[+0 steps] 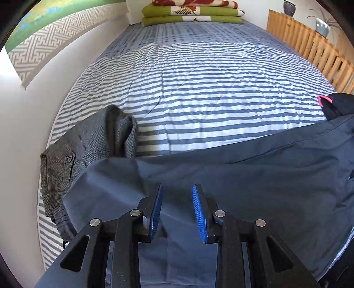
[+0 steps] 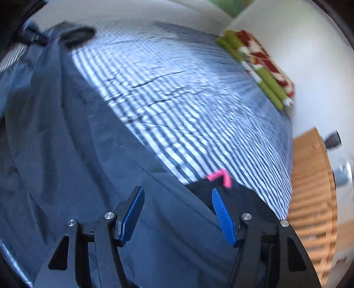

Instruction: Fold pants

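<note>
Dark navy pants (image 1: 243,175) lie spread across the near part of a striped bed, and they fill the lower left of the right wrist view (image 2: 77,155). My left gripper (image 1: 177,190) hovers open over the cloth near one end, with nothing between its blue pads. My right gripper (image 2: 177,192) is open wide above the pants' other end. Just beyond its right finger lies a black garment with pink trim (image 2: 219,177), also visible at the right edge of the left wrist view (image 1: 329,104). The right wrist view is blurred.
A grey checked garment (image 1: 88,144) lies bunched at the bed's left edge beside a white wall. The blue-and-white striped sheet (image 1: 199,88) stretches beyond the pants. Folded green and red blankets (image 1: 192,11) sit at the far end. A wooden slatted rail (image 1: 309,51) runs along the right side.
</note>
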The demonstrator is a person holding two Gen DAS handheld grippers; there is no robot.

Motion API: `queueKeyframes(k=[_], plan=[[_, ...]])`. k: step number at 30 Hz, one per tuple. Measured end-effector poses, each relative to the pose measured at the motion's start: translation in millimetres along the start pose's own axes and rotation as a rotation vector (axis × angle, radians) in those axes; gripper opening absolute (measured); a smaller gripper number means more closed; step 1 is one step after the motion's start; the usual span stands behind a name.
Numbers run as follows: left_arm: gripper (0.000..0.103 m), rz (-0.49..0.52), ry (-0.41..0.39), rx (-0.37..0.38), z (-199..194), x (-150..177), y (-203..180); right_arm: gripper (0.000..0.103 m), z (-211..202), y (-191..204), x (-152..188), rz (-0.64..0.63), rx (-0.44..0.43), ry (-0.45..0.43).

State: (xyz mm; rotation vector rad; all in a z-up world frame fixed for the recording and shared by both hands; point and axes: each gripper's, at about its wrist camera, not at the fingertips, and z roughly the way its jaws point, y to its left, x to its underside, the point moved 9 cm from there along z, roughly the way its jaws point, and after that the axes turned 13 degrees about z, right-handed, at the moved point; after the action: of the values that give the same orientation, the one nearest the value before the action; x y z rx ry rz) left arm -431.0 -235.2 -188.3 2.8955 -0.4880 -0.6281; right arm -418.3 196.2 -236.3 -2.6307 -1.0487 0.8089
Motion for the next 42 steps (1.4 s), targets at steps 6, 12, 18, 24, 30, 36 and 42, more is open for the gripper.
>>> queueKeyframes(k=[6,12,18,24,30,36,42], plan=[[0.03,-0.091,-0.01,0.008,-1.4,18.4,27.8,0.051,63.1,27.6,-5.9,-0.133,0.047,0.048],[0.041,-0.131,-0.033,-0.049,-23.8,25.9,67.5,0.0,50.5,-11.8,-17.3,0.037,0.07,0.004],[0.055,-0.104,-0.028,-0.11,-49.7,18.4,98.1,0.003,17.8,-16.5,-26.4,0.124,-0.088,-0.038],[0.055,-0.152,0.035,-0.154,-40.2,16.7,131.5,0.052,25.5,41.6,-30.8,-0.054,-0.142,-0.026],[0.055,-0.163,0.046,-0.138,-18.7,24.0,135.2,0.052,58.5,95.3,-38.6,-0.182,-0.162,0.004],[0.055,-0.146,0.066,-0.125,-1.0,31.2,134.7,0.048,84.7,127.8,-40.7,-0.21,-0.207,0.048],[0.055,-0.162,0.058,-0.119,4.6,37.8,143.3,0.001,85.3,98.7,-61.0,-0.066,-0.135,-0.005]])
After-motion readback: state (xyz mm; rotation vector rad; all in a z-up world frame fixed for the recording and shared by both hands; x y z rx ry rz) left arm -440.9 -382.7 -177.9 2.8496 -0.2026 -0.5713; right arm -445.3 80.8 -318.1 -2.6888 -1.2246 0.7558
